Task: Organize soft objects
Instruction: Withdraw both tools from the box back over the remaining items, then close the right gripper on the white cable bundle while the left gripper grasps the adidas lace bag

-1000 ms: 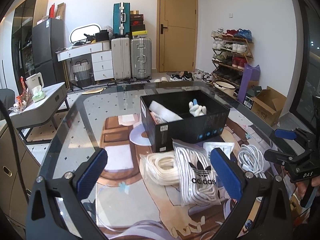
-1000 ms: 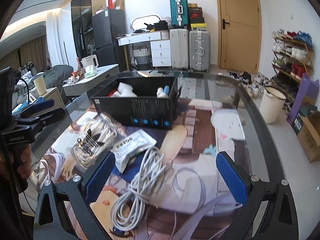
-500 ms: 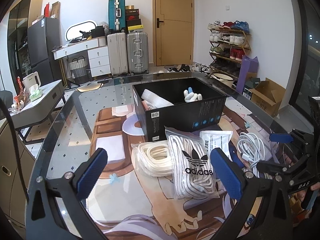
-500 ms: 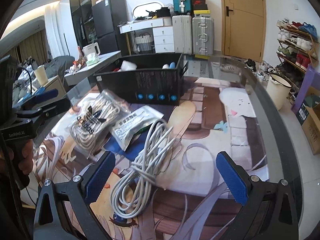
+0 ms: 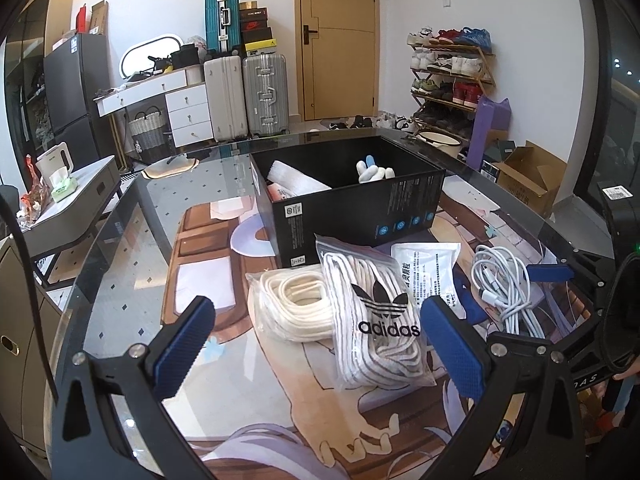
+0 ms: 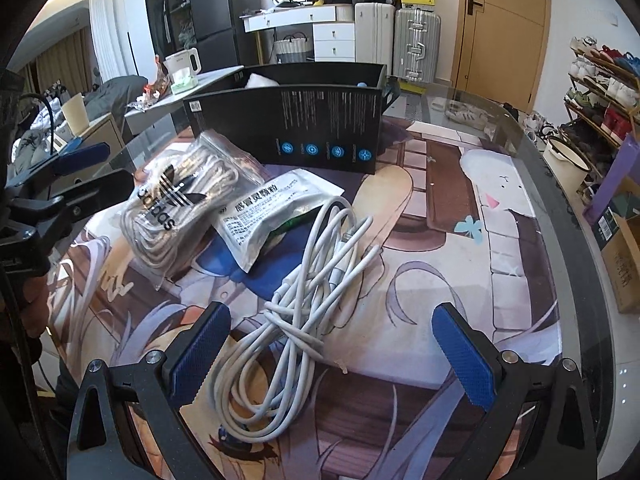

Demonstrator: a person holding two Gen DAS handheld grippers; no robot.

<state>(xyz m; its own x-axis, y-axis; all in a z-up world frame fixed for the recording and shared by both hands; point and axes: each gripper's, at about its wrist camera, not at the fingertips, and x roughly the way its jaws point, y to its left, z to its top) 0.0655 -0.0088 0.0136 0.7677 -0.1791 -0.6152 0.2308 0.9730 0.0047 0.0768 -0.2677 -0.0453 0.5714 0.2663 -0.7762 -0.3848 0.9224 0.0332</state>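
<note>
A black box point(image 5: 352, 208) point(image 6: 320, 120) stands on the table with white soft items inside. In front of it lie a cream rope bundle point(image 5: 292, 308), a clear adidas bag of laces point(image 5: 372, 316) point(image 6: 176, 208), a white foil packet point(image 5: 428, 268) point(image 6: 268, 212) and a coiled white cable point(image 5: 504, 292) point(image 6: 296, 320). My left gripper point(image 5: 320, 348) is open, low over the rope bundle and the adidas bag. Low over the cable coil hangs my right gripper point(image 6: 332, 352), also open, its left pad beside the coil.
A printed mat point(image 6: 440, 240) covers the glass table point(image 5: 120, 248). Beyond the table are suitcases point(image 5: 244, 96), a door, a shoe rack point(image 5: 448, 80) and a cardboard box point(image 5: 528, 176) on the floor. A side table point(image 5: 68, 200) stands at the left.
Both grippers have come down and forward toward the items: the left nearer the rope bundle and adidas bag, the right nearer the white cable. Nothing on the table has moved.
</note>
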